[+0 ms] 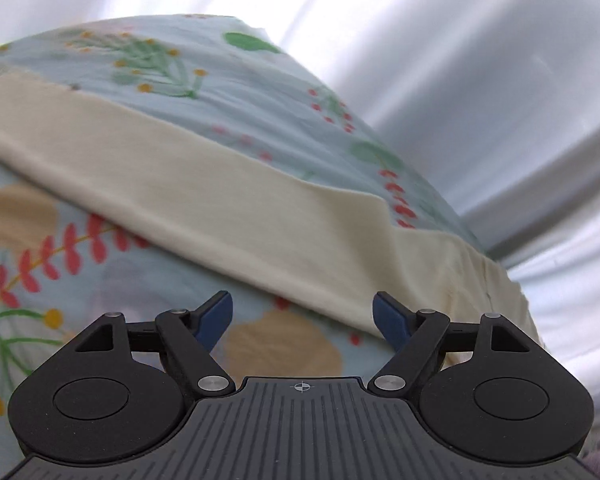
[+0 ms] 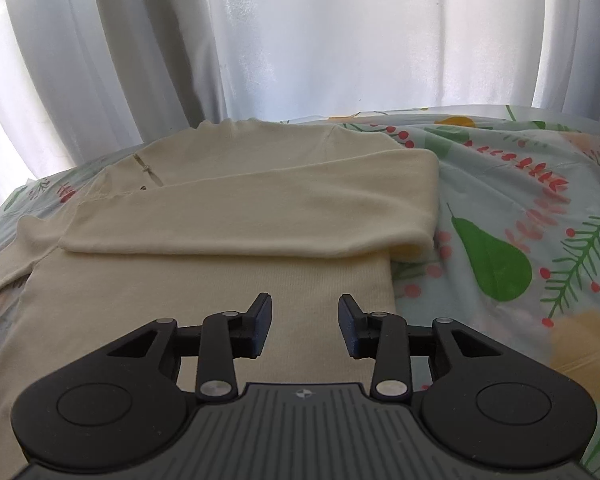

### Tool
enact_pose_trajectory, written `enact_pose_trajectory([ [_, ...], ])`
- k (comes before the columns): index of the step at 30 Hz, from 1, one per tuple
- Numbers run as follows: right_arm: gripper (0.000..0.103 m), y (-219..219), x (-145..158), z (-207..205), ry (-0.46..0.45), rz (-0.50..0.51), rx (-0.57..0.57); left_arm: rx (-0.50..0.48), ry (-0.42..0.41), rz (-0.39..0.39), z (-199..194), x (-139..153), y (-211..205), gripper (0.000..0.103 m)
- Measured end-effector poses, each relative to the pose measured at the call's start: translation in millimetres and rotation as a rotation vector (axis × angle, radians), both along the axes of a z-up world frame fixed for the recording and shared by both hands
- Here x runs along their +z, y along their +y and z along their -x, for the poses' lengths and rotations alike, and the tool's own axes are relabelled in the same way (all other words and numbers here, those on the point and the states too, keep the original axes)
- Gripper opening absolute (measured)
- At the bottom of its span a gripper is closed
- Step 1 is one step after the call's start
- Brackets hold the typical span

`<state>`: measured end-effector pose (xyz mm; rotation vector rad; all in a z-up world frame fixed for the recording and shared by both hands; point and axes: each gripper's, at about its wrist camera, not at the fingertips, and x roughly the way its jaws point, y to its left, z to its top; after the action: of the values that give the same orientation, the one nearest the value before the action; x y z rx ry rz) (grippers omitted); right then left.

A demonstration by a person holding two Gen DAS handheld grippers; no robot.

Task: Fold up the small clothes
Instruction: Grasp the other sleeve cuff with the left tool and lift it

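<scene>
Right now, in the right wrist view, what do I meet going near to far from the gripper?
Right gripper, open with nothing between its fingers → cream garment body → folded-over sleeve → garment's shoulder and neckline → white curtain.

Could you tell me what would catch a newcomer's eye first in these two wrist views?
First, the cream long-sleeved top lying on the floral bedsheet, one sleeve folded across its body in the right wrist view. Next, the right gripper over the top's lower part and the left gripper over the sheet beside cream fabric, both open and empty. Behind hang bright white curtains.
</scene>
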<state>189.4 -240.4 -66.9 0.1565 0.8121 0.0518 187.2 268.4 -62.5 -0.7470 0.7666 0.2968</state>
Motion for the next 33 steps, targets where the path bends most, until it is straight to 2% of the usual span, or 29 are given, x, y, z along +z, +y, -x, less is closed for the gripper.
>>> enact_pose_trajectory([
  [3, 0.038, 4.0, 3.3, 5.6, -0.01, 0.017, 0.023, 0.14, -0.025, 0.08, 18.7, -9.4, 38.3, 0.081],
  [7, 0.038, 6.6, 7.3, 5.7, -0.022, 0.013, 0.025, 0.246, -0.109, 0.207, 35.1, -19.9, 75.3, 0.072],
  [8, 0.038, 7.6, 7.7, 5.0, -0.022, 0.012, 0.024, 0.276, -0.12, 0.22, 37.2, -21.9, 81.6, 0.067],
  [12, 0.038, 14.2, 11.2, 3.5, -0.034, 0.014, 0.04, 0.365, -0.171, 0.294, 42.9, -30.2, 106.6, 0.062],
  [17, 0.038, 21.8, 14.5, 2.9, -0.047, 0.023, 0.062, 0.446, -0.202, 0.346, 45.2, -36.5, 132.6, 0.051],
  [21, 0.038, 25.0, 14.2, 1.9, -0.041, 0.028, 0.067, 0.481, -0.194, 0.338, 42.2, -39.2, 144.6, 0.036],
  [23, 0.038, 25.5, 13.9, 1.7, -0.04, 0.034, 0.069, 0.49, -0.175, 0.328, 40.1, -40.3, 148.0, 0.019],
  [25, 0.038, 25.0, 13.7, 1.9, -0.038, 0.038, 0.067, 0.495, -0.152, 0.316, 38.3, -41.0, 150.1, 0.01],
  [27, 0.038, 23.2, 13.9, 2.0, -0.037, 0.036, 0.06, 0.49, -0.134, 0.293, 36.4, -38.1, 149.1, 0.01],
  [30, 0.038, 18.6, 15.2, 3.6, -0.042, 0.025, 0.049, 0.445, -0.114, 0.172, 29.4, -20.2, 134.4, 0.008],
  [33, 0.038, 15.5, 16.6, 5.4, -0.049, 0.019, 0.041, 0.279, -0.183, 0.002, 12.0, 19.9, 91.1, 0.008],
])
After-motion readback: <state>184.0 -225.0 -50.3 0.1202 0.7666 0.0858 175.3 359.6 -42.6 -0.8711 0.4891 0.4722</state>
